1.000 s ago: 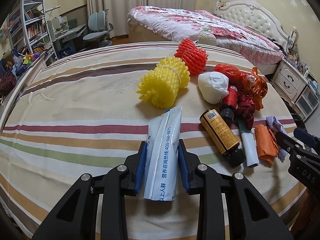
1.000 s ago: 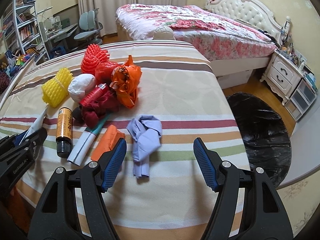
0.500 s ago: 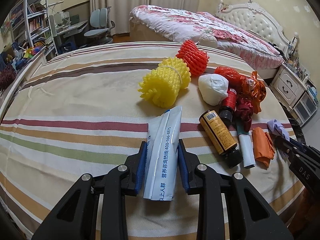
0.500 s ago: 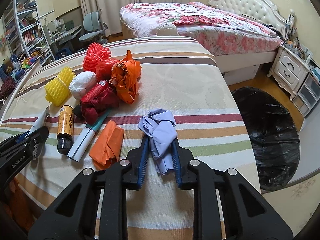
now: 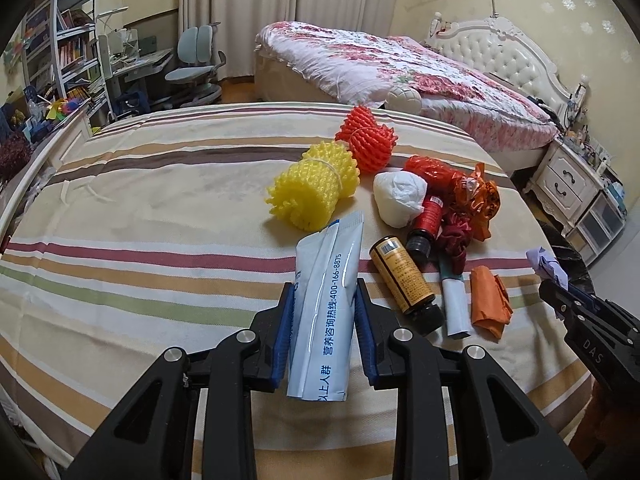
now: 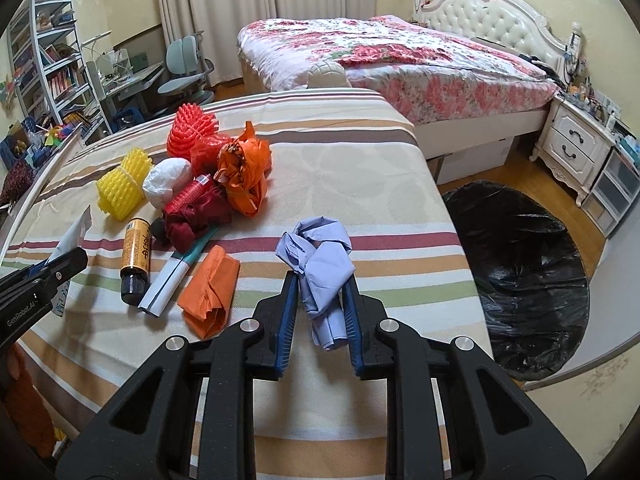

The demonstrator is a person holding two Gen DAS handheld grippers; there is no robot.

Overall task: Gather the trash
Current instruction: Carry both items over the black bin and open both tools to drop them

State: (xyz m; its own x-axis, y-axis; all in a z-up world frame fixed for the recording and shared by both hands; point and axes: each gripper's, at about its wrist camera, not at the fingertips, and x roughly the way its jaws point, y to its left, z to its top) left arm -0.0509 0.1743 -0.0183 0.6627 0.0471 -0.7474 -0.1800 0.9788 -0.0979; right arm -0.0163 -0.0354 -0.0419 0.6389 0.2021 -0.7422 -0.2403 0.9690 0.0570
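My left gripper (image 5: 323, 292) is shut on a flat white and blue tube (image 5: 326, 300), which stands between its blue pads over the striped cloth (image 5: 140, 264). The right gripper (image 6: 320, 284) is shut on a crumpled pale blue cloth (image 6: 320, 256), lifted slightly above the table. In the right wrist view the left gripper (image 6: 48, 276) shows at the far left, with the tube (image 6: 74, 232) in it. A pile of trash lies between them: a yellow foam net (image 5: 312, 188), a red foam net (image 5: 366, 140), a white wad (image 5: 400, 196), an amber bottle (image 5: 404, 276) and an orange wad (image 5: 488, 300).
A black trash bag (image 6: 520, 272) lies open on the floor right of the table. The table's right edge (image 6: 460, 248) runs beside it. A floral bed (image 6: 400, 56) and a white nightstand (image 6: 580, 148) stand behind. Shelves and a desk chair (image 6: 184, 68) are at the far left.
The right gripper went from wide open around the pale blue cloth to shut on it and raised it a little. The left gripper kept its hold on the tube.
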